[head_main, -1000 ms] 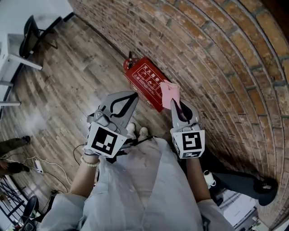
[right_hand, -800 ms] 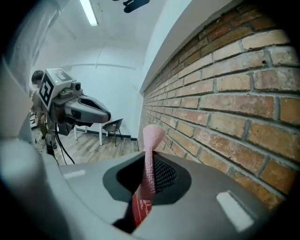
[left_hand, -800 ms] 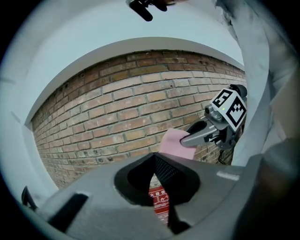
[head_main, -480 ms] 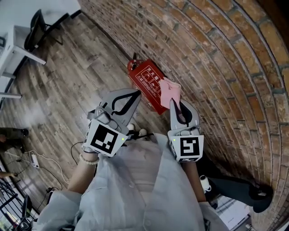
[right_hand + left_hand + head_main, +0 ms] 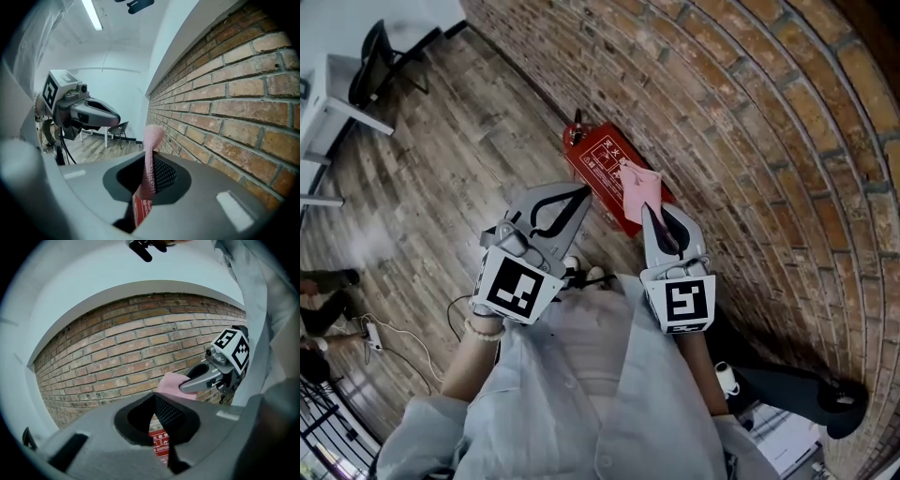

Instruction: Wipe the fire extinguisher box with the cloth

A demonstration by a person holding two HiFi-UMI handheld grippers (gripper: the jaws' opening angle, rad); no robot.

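The red fire extinguisher box (image 5: 607, 167) lies on the wooden floor against the brick wall (image 5: 750, 141); a strip of it also shows between the jaws in both gripper views (image 5: 161, 448) (image 5: 140, 208). My right gripper (image 5: 648, 212) is shut on a pink cloth (image 5: 636, 190), which hangs over the box's near end. The cloth (image 5: 151, 154) stands up from the closed jaws in the right gripper view. My left gripper (image 5: 578, 197) hovers just left of the box, shut with nothing in it. From the left gripper view, the right gripper (image 5: 185, 386) and the cloth (image 5: 168, 382) show in front of the wall.
A black extinguisher valve (image 5: 575, 131) pokes out at the box's far end. A black chair (image 5: 370, 61) and white table legs (image 5: 337, 103) stand at the far left. Cables (image 5: 380, 333) and a person's shoe (image 5: 328, 309) lie at the left; a black base (image 5: 797, 384) sits at lower right.
The right gripper has carried the cloth leftward, so it now hangs over the box's face rather than beside it. The left gripper has hardly moved.
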